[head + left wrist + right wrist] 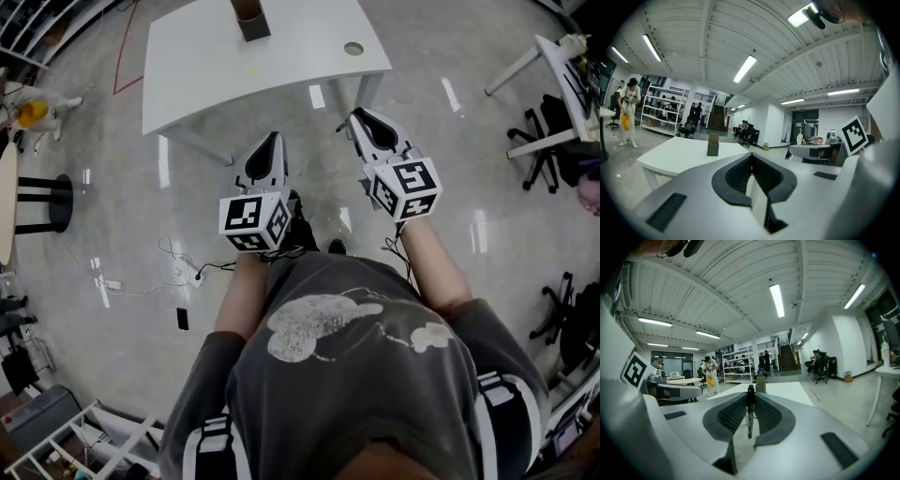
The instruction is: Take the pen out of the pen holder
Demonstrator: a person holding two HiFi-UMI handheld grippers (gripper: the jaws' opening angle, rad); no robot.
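Black pen (750, 416), long axis vertical, clamped in right gripper (750, 393) jaws, left gripper (751, 155) jaws closed, empty

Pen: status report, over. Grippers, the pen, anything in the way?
Right gripper shut on the pen, clear of the pen holder. Left gripper shut, empty. Holder stands on the white table ahead. Only floor between.

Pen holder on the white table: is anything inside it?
Nothing sticks up above the pen holder rim in either gripper view; its walls hide the inside. One pen is clamped in the right tongs.
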